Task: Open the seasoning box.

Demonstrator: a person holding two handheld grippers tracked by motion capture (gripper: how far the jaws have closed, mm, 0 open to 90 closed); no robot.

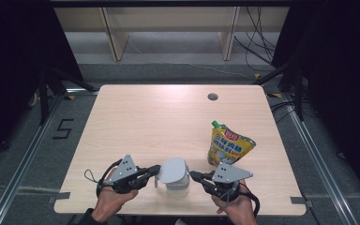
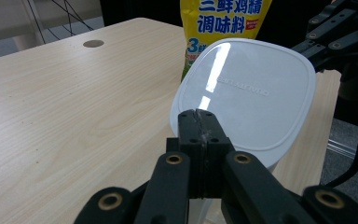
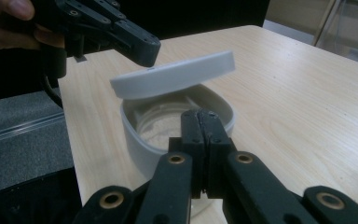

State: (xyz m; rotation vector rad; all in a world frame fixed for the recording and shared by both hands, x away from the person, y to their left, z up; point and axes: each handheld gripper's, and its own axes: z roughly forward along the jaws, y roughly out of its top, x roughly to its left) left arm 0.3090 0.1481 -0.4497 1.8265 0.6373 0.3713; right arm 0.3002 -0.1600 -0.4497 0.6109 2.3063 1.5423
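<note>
While the left claw (image 1: 153, 170) pinches the tilted lid (image 1: 173, 169) and the right claw (image 1: 195, 176) pinches the container (image 3: 140, 140) rim nearest it, a jerk could tip the container.

The container (image 1: 177, 186) stands at the near edge of the desk (image 1: 145, 122), its lid (image 1: 172, 169) tilted above it. The left gripper (image 1: 155, 169) lies just left of it, the right gripper (image 1: 193, 175) just right. The pouch (image 1: 228, 145) stands behind, to the right.

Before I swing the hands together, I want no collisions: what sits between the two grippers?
In the high view, the white container with its raised lid stands between the left gripper and the right gripper.
</note>
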